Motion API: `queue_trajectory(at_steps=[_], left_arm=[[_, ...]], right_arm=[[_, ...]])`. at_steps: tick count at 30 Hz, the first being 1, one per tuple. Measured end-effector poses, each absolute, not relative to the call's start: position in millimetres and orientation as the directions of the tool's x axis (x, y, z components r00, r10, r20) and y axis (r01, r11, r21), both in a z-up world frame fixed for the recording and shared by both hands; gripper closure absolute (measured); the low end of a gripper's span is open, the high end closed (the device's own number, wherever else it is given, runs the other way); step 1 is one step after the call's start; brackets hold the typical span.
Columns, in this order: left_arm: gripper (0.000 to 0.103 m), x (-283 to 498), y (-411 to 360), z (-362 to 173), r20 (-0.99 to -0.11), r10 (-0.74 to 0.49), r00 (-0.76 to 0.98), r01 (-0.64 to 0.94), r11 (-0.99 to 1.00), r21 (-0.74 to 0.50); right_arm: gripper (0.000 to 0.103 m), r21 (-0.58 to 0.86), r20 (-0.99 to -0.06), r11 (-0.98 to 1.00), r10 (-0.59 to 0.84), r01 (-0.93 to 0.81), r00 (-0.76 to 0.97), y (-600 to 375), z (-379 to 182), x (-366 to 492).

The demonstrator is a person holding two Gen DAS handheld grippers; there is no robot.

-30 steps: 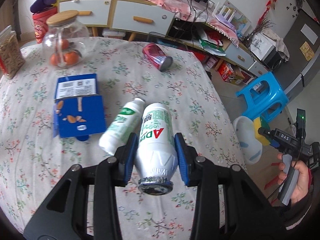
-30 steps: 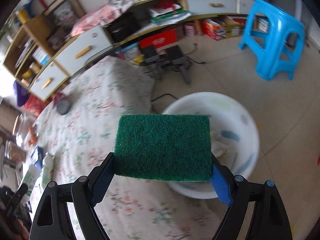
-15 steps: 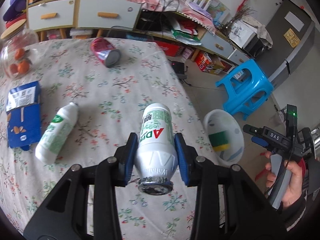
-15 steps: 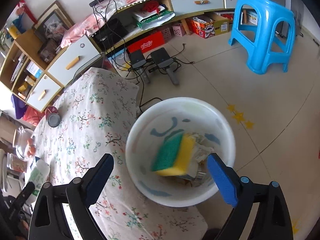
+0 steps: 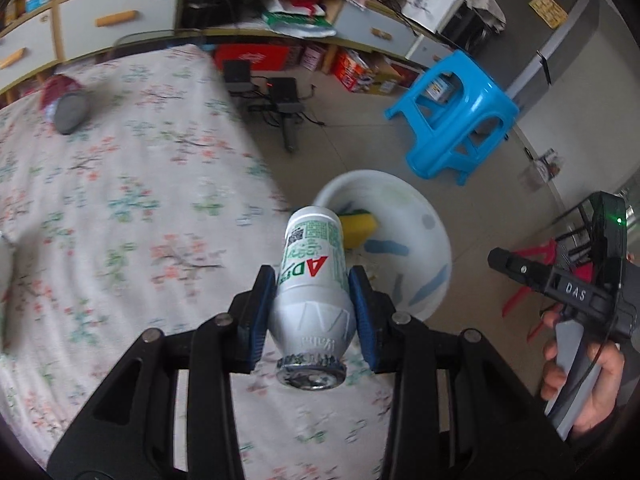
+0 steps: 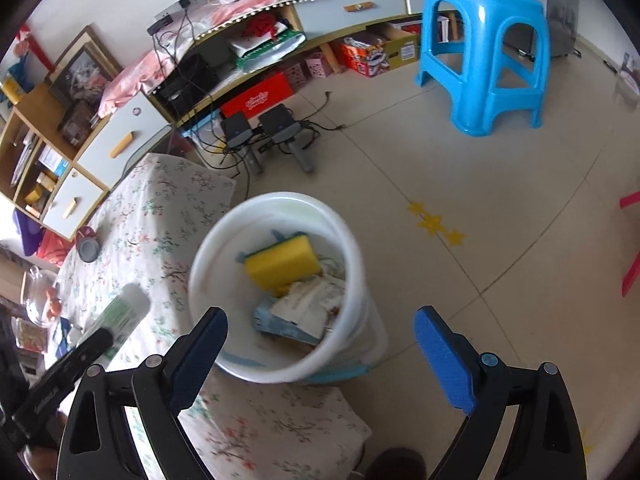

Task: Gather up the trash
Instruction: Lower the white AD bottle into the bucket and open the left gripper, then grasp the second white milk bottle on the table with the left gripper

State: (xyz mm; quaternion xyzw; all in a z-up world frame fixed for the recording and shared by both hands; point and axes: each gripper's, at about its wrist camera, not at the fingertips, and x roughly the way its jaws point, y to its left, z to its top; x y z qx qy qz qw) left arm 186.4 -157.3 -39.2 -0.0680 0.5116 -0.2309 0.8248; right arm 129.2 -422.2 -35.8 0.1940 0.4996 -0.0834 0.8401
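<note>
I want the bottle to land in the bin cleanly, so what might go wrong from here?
The white bottle, gripped in the left gripper, sits over the table edge, short of the white bucket; released now, it may miss. The yellow sponge and wrappers could bounce it out. The open right gripper hangs nearby and might collide.

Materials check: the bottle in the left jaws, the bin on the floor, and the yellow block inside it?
Bottle: looks like opaque white plastic, matte, with a printed green label and what seems a torn foil seal at the mouth. Bin: smooth white plastic, slightly glossy rim, blue marks on the wall. Yellow block: porous foam sponge with a green scouring layer along one edge.
</note>
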Motion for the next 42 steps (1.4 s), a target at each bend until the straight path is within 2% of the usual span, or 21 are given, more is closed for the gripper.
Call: queue_trajectory(at_steps=[5,11,12,13,15,20,31,42], left_arm=[[0.063,194,-204,-47,-0.827,-0.456,0.328,0.378,0.866,-0.327],[0.063,206,-223,-48,-0.821,-0.476,0.315,0.419,0.846,-0.330],[0.056,208,-223,-48,-0.812,-0.494,0.309,0.429,0.835,-0.345],[0.035,210,-223,-48,-0.812,-0.502,0.298,0.436,0.828,-0.353],[0.017,210,-220,-46,-0.823,-0.458,0.337,0.411,0.858,-0.309],[0.015,204,-207,-41,-0.841,-0.394,0.370,0.400,0.885,-0.239],[0.003,189,-155,-19,-0.838,-0.272,0.474,0.368,0.925,-0.092],[0.001,170,-60,-9,-0.812,-0.186,0.554,0.253,0.966,-0.049]], right_arm=[[0.007,0.242,-0.871,0.903,0.040,0.355,0.489,-440,-36,119],[0.007,0.273,-0.861,0.882,0.047,0.383,0.507,-457,-34,112],[0.007,0.278,-0.858,0.881,0.049,0.383,0.511,-458,-34,111],[0.007,0.280,-0.857,0.880,0.050,0.384,0.512,-460,-34,110],[0.007,0.286,-0.856,0.878,0.054,0.384,0.514,-461,-33,109],[0.007,0.284,-0.854,0.880,0.052,0.381,0.517,-457,-31,109],[0.007,0.262,-0.853,0.903,0.051,0.341,0.519,-430,-28,117],[0.007,0.219,-0.859,0.950,0.079,0.222,0.506,-361,-23,140]])
